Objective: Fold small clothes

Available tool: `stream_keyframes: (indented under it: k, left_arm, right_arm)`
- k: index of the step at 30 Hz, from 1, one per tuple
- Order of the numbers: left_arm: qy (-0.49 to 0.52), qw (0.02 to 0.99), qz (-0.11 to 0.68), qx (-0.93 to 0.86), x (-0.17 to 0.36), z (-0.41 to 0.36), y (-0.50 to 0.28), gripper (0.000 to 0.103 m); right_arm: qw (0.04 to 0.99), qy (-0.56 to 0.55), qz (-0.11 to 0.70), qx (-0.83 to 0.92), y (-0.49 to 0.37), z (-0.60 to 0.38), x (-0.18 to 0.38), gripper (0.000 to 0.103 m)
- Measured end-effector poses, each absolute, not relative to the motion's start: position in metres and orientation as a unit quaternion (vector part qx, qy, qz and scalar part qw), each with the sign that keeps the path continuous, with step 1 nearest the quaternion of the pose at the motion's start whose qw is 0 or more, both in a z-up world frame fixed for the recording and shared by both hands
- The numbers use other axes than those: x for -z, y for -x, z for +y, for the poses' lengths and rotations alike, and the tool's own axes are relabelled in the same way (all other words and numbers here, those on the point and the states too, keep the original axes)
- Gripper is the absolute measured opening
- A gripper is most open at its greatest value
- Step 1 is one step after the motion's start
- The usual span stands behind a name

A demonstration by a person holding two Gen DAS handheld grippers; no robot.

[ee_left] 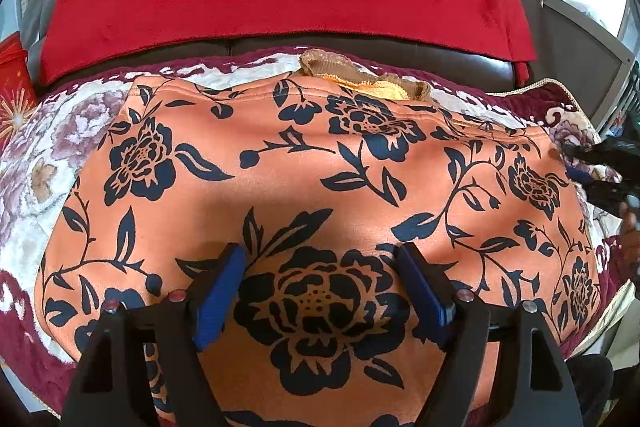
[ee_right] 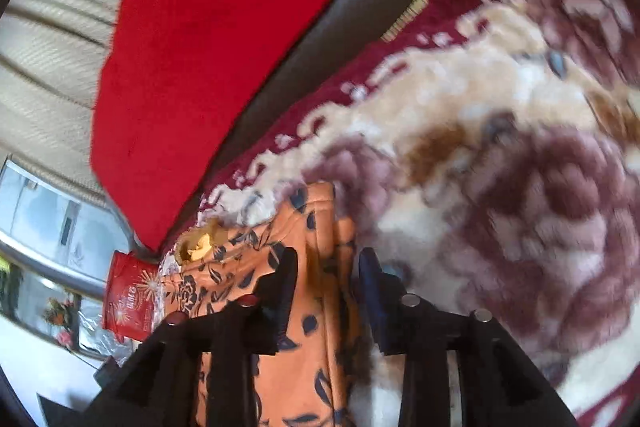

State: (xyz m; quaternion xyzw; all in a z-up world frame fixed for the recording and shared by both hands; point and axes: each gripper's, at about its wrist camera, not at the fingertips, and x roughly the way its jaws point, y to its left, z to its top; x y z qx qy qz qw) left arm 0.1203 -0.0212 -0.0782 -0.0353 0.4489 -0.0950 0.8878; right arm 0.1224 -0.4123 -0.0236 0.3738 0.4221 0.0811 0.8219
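A: Left wrist view? The orange floral garment (ee_left: 304, 163) lies flat on the patterned blanket (ee_left: 48, 147) — the left tool (ee_left: 320, 267) hovers wide open, empty.

B: Right wrist view — the right tool (ee_right: 326, 267), partly open, straddles the garment's right edge, not pinching.

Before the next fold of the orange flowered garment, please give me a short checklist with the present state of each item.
1. Orange flowered garment lies flat on the patterned blanket: ok.
2. Left gripper open above the garment, nothing pinched: ok.
3. Right gripper astride the garment's side edge: ok.
4. Right jaws pressing the cloth: cannot tell, the view is blurred.
5. Collar at the far edge, not tucked under: ok.
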Motion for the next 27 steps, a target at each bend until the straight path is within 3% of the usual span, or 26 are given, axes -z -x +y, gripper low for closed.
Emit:
stream_keyframes:
  k: [3, 4, 6, 14, 18, 21, 24, 27]
  left_arm:
    - [0.037, 0.885, 0.453, 0.097, 0.077, -0.02, -0.121, 0.079]
    - [0.039, 0.885, 0.454, 0.097, 0.076, -0.019, -0.121, 0.079]
    - [0.047, 0.885, 0.453, 0.097, 0.075, -0.016, -0.12, 0.079]
    - [0.05, 0.883, 0.456, 0.099, 0.076, -0.016, -0.119, 0.079]
    - [0.049, 0.883, 0.456, 0.099, 0.077, -0.014, -0.118, 0.079]
    - [0.051, 0.88, 0.462, 0.1, 0.073, -0.014, -0.118, 0.079]
    - [0.067, 0.882, 0.454, 0.109, 0.064, -0.006, -0.113, 0.079]
    - [0.069, 0.889, 0.44, 0.11, 0.056, 0.001, -0.105, 0.079]
  right_arm:
    - [0.821, -0.397, 0.391, -0.123, -0.109, -0.412, 0.005, 0.037]
    - [0.823, -0.394, 0.388, -0.129, -0.101, -0.409, -0.002, 0.054]
    - [0.821, -0.406, 0.38, -0.129, -0.08, -0.406, -0.006, 0.076]
    - [0.812, -0.377, 0.429, -0.12, -0.002, -0.38, 0.021, 0.076]
    - [0.826, -0.392, 0.374, -0.156, 0.014, -0.378, 0.014, 0.076]
    - [0.812, -0.387, 0.416, -0.134, 0.01, -0.377, 0.031, 0.076]
    - [0.824, -0.377, 0.391, -0.16, 0.007, -0.373, 0.024, 0.076]
    - [0.813, -0.376, 0.416, -0.156, -0.01, -0.371, 0.032, 0.076]
